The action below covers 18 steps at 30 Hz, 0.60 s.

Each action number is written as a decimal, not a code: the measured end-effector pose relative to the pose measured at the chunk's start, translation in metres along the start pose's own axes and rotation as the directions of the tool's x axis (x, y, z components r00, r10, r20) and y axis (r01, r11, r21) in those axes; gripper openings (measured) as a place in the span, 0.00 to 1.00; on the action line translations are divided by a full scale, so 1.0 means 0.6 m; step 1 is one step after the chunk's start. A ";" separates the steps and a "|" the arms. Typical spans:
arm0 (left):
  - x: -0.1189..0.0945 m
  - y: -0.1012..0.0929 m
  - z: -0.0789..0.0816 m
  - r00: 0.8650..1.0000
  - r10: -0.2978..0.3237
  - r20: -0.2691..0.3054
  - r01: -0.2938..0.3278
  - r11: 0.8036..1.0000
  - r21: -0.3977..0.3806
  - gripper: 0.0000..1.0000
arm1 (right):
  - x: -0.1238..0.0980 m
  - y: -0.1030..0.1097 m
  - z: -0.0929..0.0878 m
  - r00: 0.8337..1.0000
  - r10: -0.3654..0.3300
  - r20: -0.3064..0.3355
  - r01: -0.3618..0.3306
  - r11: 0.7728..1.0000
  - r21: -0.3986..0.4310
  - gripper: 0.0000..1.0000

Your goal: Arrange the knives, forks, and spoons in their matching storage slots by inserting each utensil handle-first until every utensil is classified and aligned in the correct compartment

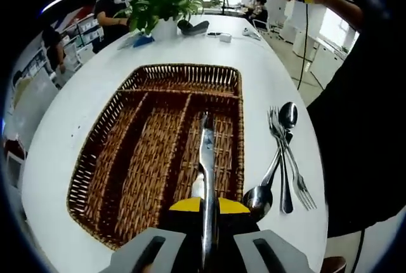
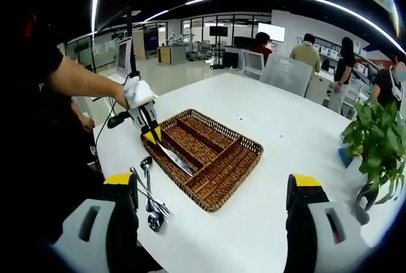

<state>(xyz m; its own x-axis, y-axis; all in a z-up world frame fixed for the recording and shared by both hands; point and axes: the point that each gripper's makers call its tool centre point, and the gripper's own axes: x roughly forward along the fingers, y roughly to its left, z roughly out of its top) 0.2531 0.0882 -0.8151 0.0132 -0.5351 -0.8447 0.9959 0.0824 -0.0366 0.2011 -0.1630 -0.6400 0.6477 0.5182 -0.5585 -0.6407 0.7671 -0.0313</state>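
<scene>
A brown wicker cutlery tray (image 1: 114,133) with long slots lies on the white table. My left gripper (image 1: 206,232) is shut on a steel knife (image 1: 205,152), which points forward over the tray's right-hand slot. In the right gripper view that same gripper (image 2: 152,134) holds the knife (image 2: 177,160) slanting down into the tray (image 2: 225,165). Loose spoons and forks (image 1: 282,159) lie on the table right of the tray, seen also as a small pile (image 2: 151,203). My right gripper (image 2: 212,222) is open, hanging above the table's near edge with nothing between its fingers.
A potted green plant (image 1: 162,9) stands at the table's far end, and its leaves (image 2: 374,139) show in the right gripper view. Small items (image 1: 225,37) lie near it. Several people sit or stand around the office. A person's arm (image 2: 82,82) holds the left gripper.
</scene>
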 end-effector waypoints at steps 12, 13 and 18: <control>0.036 -0.002 -0.011 0.999 -0.038 -0.035 0.038 0.999 0.005 0.04 | -0.003 -0.005 -0.005 1.000 -0.010 -0.019 0.010 1.000 -0.007 0.99; 0.039 -0.002 -0.012 0.999 -0.040 -0.036 0.040 0.999 0.003 0.04 | -0.003 -0.006 -0.005 1.000 -0.012 -0.019 0.012 1.000 -0.007 0.99; 0.049 -0.011 -0.013 0.996 -0.078 -0.039 0.077 0.997 -0.021 0.04 | -0.002 -0.003 -0.007 1.000 -0.011 -0.024 0.011 1.000 -0.006 0.99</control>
<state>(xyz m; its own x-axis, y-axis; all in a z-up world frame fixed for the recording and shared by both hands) 0.2464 0.0784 -0.8437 -0.0680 -0.5068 -0.8594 0.9919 0.0584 -0.1129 0.1998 -0.1668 -0.6430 0.6445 0.5008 -0.5778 -0.6363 0.7703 -0.0420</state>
